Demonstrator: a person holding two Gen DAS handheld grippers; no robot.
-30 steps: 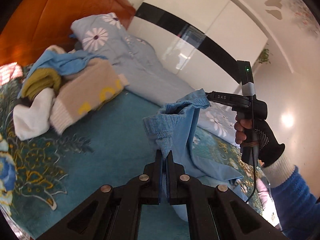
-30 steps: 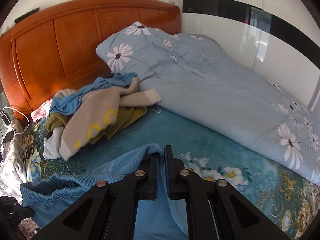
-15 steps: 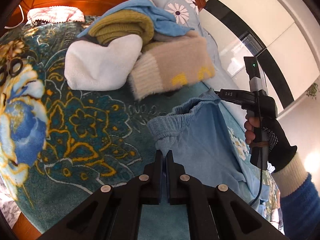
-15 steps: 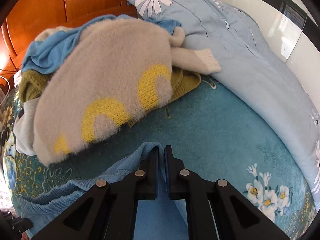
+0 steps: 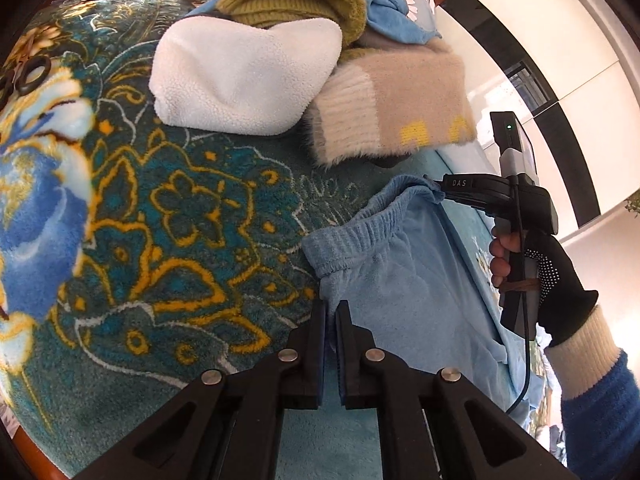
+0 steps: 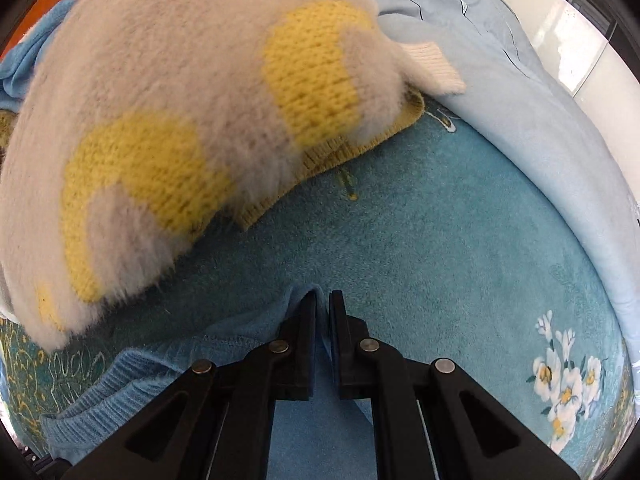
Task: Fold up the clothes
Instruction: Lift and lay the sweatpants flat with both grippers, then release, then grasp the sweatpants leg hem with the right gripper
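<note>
Light blue fleece pants [image 5: 404, 280] with an elastic waistband are stretched between both grippers, low over the teal floral blanket [image 5: 192, 216]. My left gripper [image 5: 331, 307] is shut on one waistband corner. My right gripper [image 6: 322, 300] is shut on the other corner; it also shows in the left wrist view [image 5: 434, 188], held by a gloved hand. The waistband [image 6: 132, 372] runs to the lower left in the right wrist view.
A pile of unfolded clothes lies close ahead: a beige fuzzy sweater with yellow shapes [image 6: 192, 120], a white fleece piece [image 5: 244, 76], an olive knit [image 5: 296, 0] and a blue garment [image 5: 392, 12]. A light blue floral duvet [image 6: 540, 112] lies at the right. Scissors [image 5: 24, 80] lie at the left.
Both grippers have carried the pants down and forward toward the clothes pile; the sweater now fills much of the right wrist view. Both stay shut on the waistband.
</note>
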